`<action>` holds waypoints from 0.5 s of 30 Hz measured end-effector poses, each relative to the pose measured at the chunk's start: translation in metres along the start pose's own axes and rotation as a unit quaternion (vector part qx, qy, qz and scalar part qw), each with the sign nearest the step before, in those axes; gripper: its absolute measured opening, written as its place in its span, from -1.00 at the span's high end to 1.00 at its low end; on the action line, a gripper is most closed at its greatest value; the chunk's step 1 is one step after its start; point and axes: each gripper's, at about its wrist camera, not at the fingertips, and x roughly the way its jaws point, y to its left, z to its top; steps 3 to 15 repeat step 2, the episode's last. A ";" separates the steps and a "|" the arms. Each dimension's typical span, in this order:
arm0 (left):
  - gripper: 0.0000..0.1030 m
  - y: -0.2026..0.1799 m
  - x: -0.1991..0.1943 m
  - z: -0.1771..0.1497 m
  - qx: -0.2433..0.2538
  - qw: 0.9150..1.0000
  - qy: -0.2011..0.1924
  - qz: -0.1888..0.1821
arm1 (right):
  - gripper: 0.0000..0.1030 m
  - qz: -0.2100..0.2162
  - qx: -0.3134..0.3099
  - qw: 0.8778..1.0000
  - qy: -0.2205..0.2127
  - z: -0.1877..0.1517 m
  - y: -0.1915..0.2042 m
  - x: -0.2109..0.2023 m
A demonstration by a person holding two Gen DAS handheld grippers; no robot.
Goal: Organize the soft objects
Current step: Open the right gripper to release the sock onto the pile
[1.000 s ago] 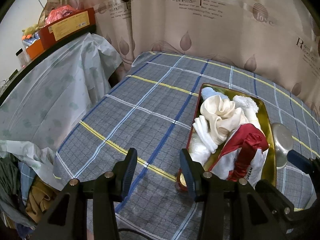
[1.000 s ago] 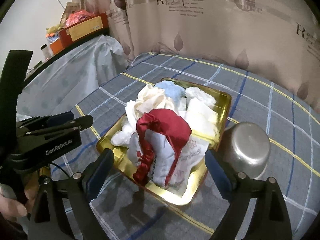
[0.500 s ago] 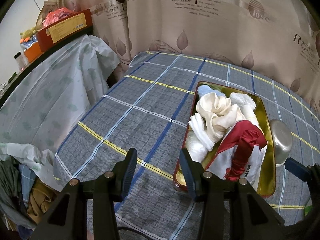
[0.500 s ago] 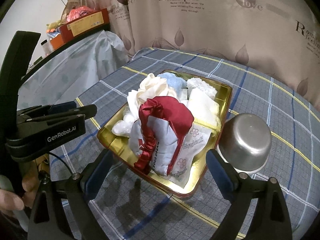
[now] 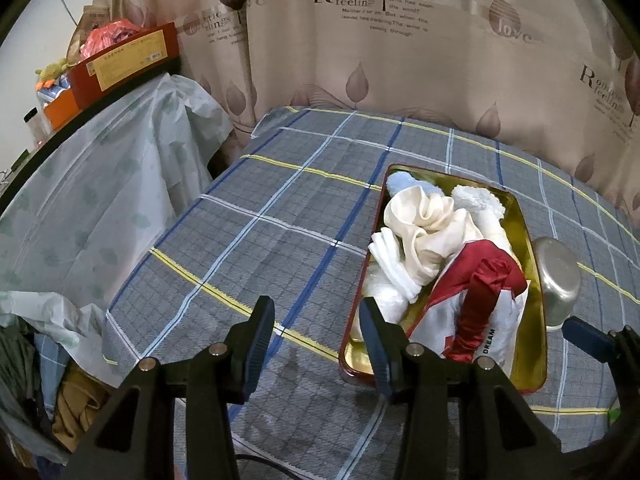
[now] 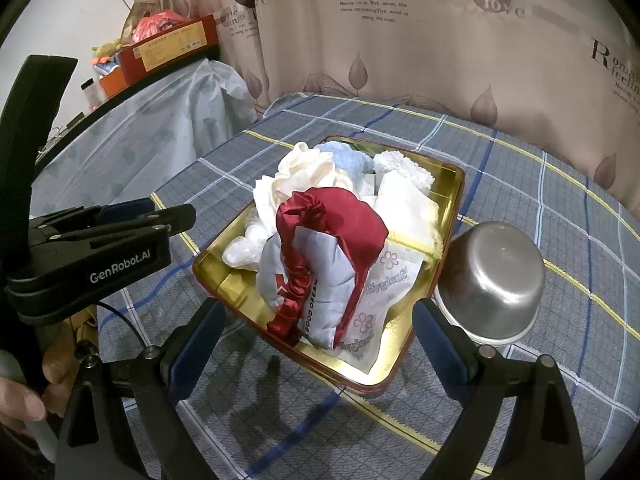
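A gold tray (image 6: 448, 184) with a red rim lies on the plaid tablecloth, heaped with soft things. At the front of the heap stands a red-and-grey pouch (image 6: 320, 256), leaning on white printed packets (image 6: 384, 280). Behind it lie a cream satin cloth (image 6: 304, 172), a blue towel (image 6: 344, 156) and a fluffy white towel (image 6: 404, 168). My right gripper (image 6: 318, 344) hovers open and wide just before the tray's near edge, with nothing between its fingers. My left gripper (image 5: 316, 344) stands open over bare cloth at the tray's (image 5: 536, 344) left front corner, holding nothing.
An upturned steel bowl (image 6: 492, 276) sits against the tray's right side. A curtain hangs behind the table. At the left is a plastic-draped shelf (image 5: 92, 184) with boxes on top, and clothes are piled below the table's left edge. A hand (image 6: 20, 396) grips the left tool.
The right gripper has drawn back a little from the tray, so the pouch no longer sits between its fingers. The left gripper and the heap look unchanged.
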 end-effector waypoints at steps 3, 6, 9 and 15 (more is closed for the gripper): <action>0.13 0.001 0.000 0.000 0.000 1.000 0.001 -0.001 | -0.81 -0.001 0.000 1.000 -0.001 0.000 0.000 0.000; 0.13 0.001 0.000 0.000 0.000 1.000 0.001 -0.001 | -0.81 -0.001 0.000 1.000 -0.001 0.000 0.000 0.000; 0.13 0.001 0.000 0.000 0.000 1.000 0.001 -0.001 | -0.81 -0.001 0.000 1.000 -0.001 0.000 0.000 0.000; 0.13 0.001 0.000 0.000 0.000 1.000 0.001 -0.001 | -0.81 -0.001 0.000 1.000 -0.001 0.000 0.000 0.000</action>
